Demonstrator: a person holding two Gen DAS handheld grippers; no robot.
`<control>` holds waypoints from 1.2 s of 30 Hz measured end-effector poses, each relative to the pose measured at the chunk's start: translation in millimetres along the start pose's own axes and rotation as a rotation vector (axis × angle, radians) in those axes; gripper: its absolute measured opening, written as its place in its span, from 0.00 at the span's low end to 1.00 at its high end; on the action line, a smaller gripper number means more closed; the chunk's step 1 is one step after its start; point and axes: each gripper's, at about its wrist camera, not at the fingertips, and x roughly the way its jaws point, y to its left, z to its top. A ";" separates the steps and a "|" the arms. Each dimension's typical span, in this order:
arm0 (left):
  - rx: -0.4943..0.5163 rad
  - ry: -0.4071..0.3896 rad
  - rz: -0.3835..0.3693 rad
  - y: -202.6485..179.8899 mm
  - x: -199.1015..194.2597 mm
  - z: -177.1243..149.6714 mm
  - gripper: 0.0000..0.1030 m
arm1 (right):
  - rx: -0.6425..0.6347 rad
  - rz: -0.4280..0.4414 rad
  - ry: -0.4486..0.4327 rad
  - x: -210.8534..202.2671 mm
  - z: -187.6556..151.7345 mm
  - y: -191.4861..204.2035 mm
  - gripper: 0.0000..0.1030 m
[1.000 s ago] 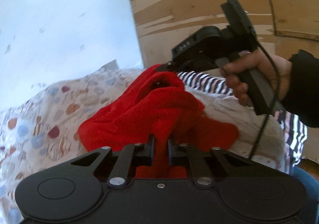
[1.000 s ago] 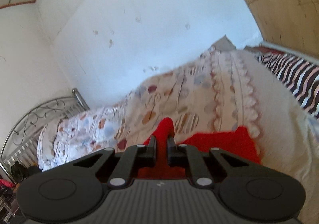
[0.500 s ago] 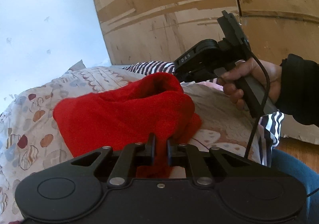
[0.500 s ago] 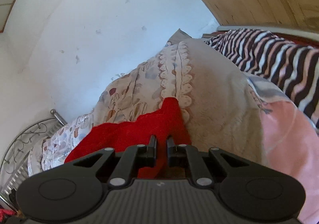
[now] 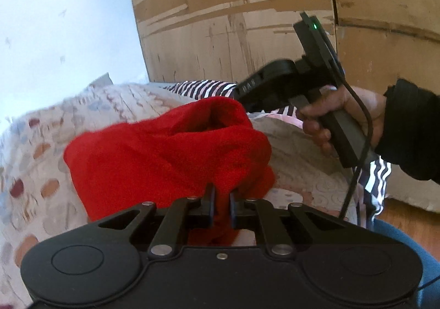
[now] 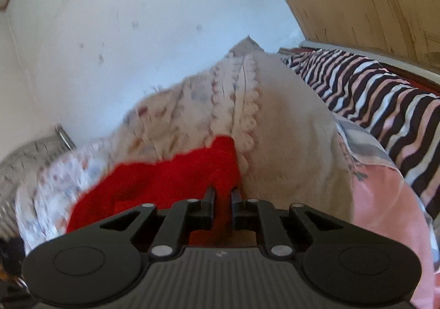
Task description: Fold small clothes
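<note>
A red fleece garment point(image 5: 165, 155) lies bunched on the patterned bedspread point(image 5: 35, 160), its upper edge folded into a hollow. My left gripper point(image 5: 222, 190) is shut on its near edge, and red fabric fills the narrow gap. In the left wrist view a hand point(image 5: 343, 111) holds the right gripper's black body point(image 5: 275, 80) at the garment's far right corner. In the right wrist view my right gripper point(image 6: 222, 193) has a corner of the red garment point(image 6: 170, 179) between its jaws, which are opening; the fabric still fills the gap.
A black, white and pink striped cloth point(image 6: 385, 94) and a pink fabric point(image 6: 385, 199) lie to the right on the bed. A worn wooden panel point(image 5: 233, 20) stands behind. A metal bed frame point(image 6: 27, 149) shows at the far left, under a white wall.
Both grippers have come down with the red garment, which now rests lower and wider on the bedspread. The right gripper's hand has sunk toward the bed.
</note>
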 end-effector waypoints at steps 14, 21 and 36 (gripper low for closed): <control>-0.087 -0.014 -0.014 10.9 -4.1 -5.4 0.11 | -0.207 -0.088 0.161 52.6 26.4 64.0 0.42; -0.077 -0.017 -0.003 11.1 -10.3 -3.6 0.11 | -0.287 -0.103 0.023 35.6 33.9 79.4 0.04; -0.152 -0.046 -0.087 26.7 -19.6 -4.9 0.18 | -0.156 -0.119 0.001 23.8 17.1 22.9 0.12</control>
